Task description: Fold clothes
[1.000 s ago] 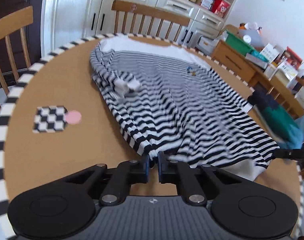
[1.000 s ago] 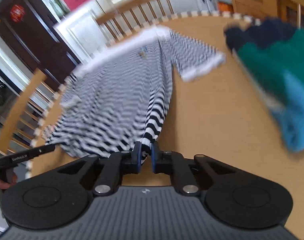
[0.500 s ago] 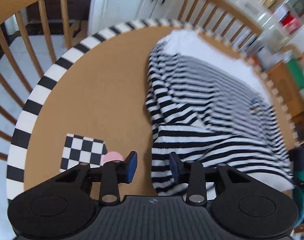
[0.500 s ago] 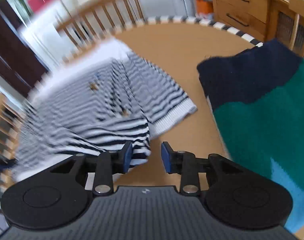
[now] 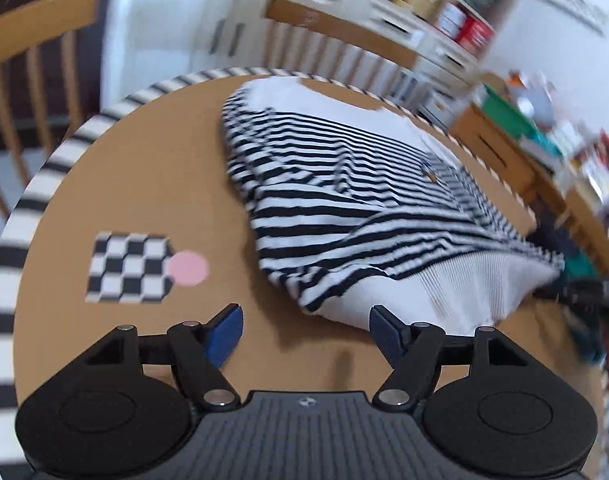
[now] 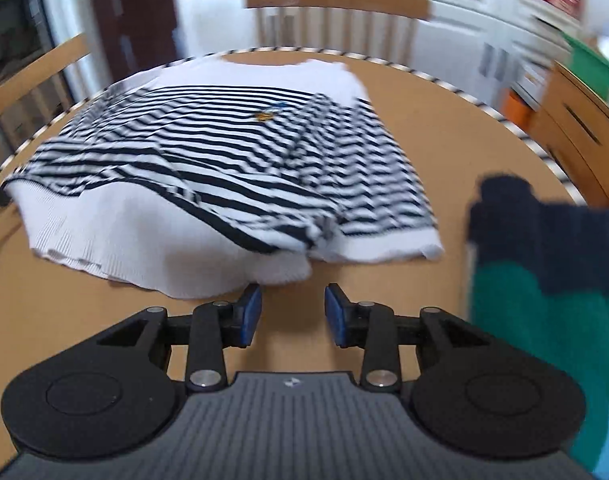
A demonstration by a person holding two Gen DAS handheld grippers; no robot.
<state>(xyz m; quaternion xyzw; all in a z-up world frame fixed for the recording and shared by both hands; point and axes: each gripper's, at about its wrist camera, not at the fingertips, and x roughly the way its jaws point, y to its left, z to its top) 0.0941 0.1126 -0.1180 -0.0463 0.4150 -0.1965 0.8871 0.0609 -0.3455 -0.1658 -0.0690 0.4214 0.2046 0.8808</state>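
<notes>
1. The left tool (image 5: 304, 334) hangs over bare surface (image 5: 104, 184) with its jaws opening; nothing is between them, and the pads touch no cloth.
2. The right tool (image 6: 292, 314) has its jaws partly apart, and it too is empty, above bare surface just short of the cloth.
3. The striped shirt (image 5: 364, 208) lies ahead of both tools, spread on the round surface. Its long axis runs away from the tools toward the far chair (image 6: 336, 0).
4. Its white ribbed hem (image 6: 144, 248) is the near edge. In the right view it lies just ahead and left of the tool; in the left view it lies just ahead and right.
5. So the hem sits between the two tools, each close to one end of it. The left looks a shade closer to the cloth.
6. A green and navy garment (image 6: 544, 280) lies right of the right tool, apart from the shirt.
7. A checkered marker (image 5: 128, 268) lies left of the shirt.
</notes>
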